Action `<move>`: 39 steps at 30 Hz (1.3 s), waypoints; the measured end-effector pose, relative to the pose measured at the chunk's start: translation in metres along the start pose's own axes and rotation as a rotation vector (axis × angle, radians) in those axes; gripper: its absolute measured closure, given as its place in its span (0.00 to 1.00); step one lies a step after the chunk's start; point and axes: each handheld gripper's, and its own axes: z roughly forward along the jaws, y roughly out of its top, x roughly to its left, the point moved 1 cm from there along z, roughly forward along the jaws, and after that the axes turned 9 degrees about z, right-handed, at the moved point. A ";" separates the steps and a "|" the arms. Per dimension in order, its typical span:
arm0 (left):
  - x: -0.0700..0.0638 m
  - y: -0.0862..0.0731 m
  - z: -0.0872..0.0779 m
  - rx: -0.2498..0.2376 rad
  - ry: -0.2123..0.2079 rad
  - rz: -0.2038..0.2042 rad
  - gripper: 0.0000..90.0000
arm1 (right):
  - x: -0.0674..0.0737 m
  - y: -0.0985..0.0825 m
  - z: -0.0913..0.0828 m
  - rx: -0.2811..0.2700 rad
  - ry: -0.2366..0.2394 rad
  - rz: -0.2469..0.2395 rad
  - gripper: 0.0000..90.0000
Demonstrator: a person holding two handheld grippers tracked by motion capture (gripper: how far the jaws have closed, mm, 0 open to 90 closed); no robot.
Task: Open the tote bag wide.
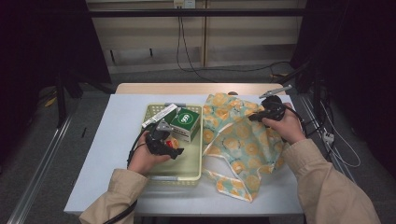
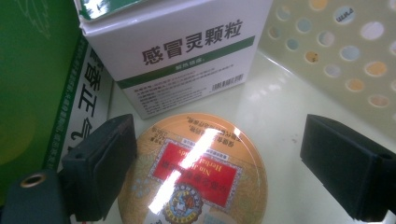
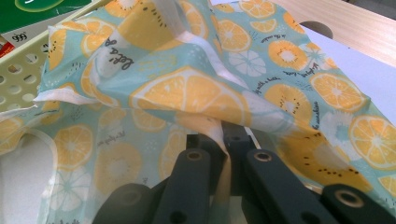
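So, left tool [image 2: 219,172] sits low in the basket [image 1: 194,173], jaws spread wide w/ the tin [image 2: 191,172] between them; pads not pressing on it yet, left pad just beside the tin's rim, right pad well apart. Right tool [image 3: 224,140] is pressed together, pinching a fold of the bag [image 3: 196,93] and holding that edge up off the desk [image 1: 116,140]. Progress, as I read it: early-mid. Bag is held for loading, but the mouth isn't clearly spread open, and nothing from the basket looks to have gone in yet. Tin is lined up but not gripped; left to do: close on it, lift, carry over to the bag, drop in. The box [image 2: 177,51] and the green pack [image 2: 28,84] seem to be waiting in the basket too. Tin itself: round, flat, gold-orange lid w/ a red label panel and small crest, glossy w/ a glare streak across it. It lies flat on the basket floor, touching or just beside the white box, near the basket's perforated wall. Bag is thin cloth, pale teal w/ orange-slice print, crumpled, lying right of the basket, one edge over its rim.
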 end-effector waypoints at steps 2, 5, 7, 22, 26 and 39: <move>0.000 0.001 0.000 0.005 -0.001 0.008 0.13 | 0.000 0.000 0.000 0.000 0.002 0.000 1.00; 0.002 0.001 0.001 -0.012 -0.009 -0.004 0.15 | 0.000 0.000 0.001 0.003 0.000 -0.002 1.00; 0.002 0.004 0.000 -0.036 0.002 0.007 0.16 | 0.001 0.000 0.001 0.003 0.000 -0.007 1.00; 0.002 -0.005 0.011 0.086 -0.065 -0.039 0.18 | 0.001 -0.003 0.002 0.005 0.016 -0.013 1.00; 0.001 -0.005 0.009 0.081 -0.064 -0.056 0.17 | 0.001 -0.003 0.000 0.004 0.014 -0.011 1.00; -0.008 0.002 0.011 0.131 -0.092 -0.055 0.24 | 0.003 -0.003 -0.002 0.009 0.014 -0.025 1.00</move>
